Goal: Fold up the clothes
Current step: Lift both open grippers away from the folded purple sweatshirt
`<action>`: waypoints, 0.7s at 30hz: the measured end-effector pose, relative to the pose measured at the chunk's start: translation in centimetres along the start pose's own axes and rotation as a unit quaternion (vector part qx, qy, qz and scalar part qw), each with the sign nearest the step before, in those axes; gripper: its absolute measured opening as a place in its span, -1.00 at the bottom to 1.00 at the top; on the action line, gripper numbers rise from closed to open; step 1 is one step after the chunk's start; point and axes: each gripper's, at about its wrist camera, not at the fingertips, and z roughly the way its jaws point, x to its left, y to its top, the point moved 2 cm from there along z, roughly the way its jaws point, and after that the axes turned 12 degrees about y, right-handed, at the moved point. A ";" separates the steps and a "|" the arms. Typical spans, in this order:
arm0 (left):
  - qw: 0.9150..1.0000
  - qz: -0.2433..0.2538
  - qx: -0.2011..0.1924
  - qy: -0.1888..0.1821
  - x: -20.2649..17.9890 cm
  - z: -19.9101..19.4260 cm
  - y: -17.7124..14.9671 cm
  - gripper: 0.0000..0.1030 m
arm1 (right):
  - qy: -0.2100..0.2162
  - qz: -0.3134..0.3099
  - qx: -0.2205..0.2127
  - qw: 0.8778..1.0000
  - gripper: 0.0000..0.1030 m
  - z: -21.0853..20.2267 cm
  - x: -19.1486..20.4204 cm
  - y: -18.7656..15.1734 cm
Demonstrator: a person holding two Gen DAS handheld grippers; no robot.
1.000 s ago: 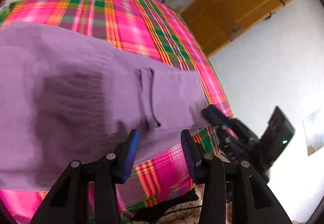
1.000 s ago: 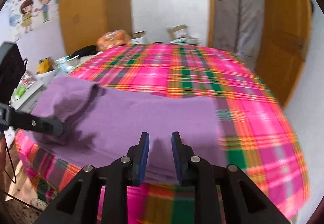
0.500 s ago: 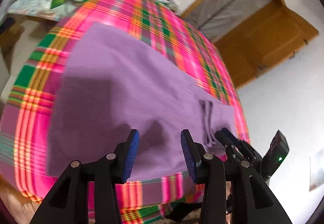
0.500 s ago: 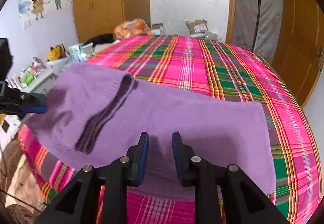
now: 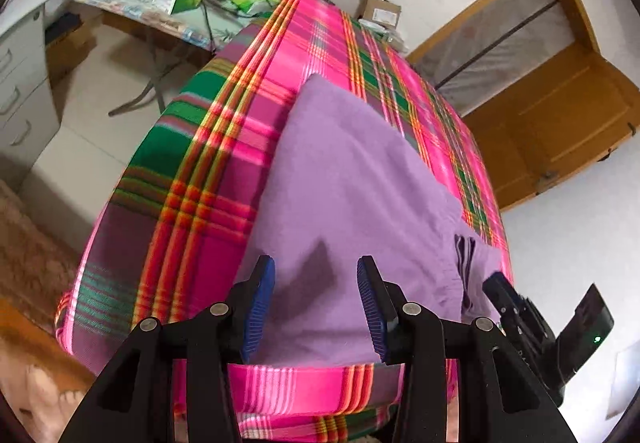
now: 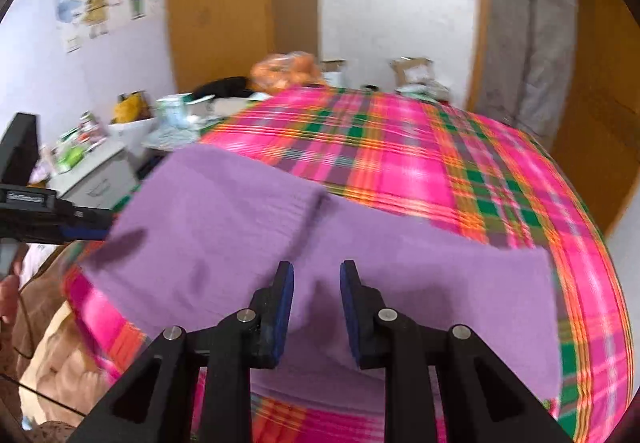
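Both grippers have pulled back — left gripper (image 5: 316, 307) and right gripper (image 6: 316, 307) released, empty; purple sweater (image 5: 340, 195) fold may slip — bumped.

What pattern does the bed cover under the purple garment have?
Pink plaid bed cover with green and orange stripes; clearest in the left wrist view.

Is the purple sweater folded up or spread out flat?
Partly folded. The purple sweater lies on the plaid blanket with one part doubled over onto the rest, its ribbed edge lying across the top.
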 end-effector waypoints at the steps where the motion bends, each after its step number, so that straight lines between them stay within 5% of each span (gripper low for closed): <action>1: 1.000 0.000 0.002 0.004 0.3 0.0 -0.1 -0.13 | 0.005 -0.010 0.004 1.000 -0.53 0.5 0.8 0.2; 14: 1.000 0.016 0.019 0.016 3.2 -0.5 -3.5 -0.14 | 0.122 -0.094 0.057 0.986 -0.53 6.2 10.5 -0.4; 21: 1.000 -0.001 0.018 0.007 4.4 -1.3 -4.0 -0.14 | 0.135 -0.117 0.086 0.980 -0.53 7.8 13.3 -1.8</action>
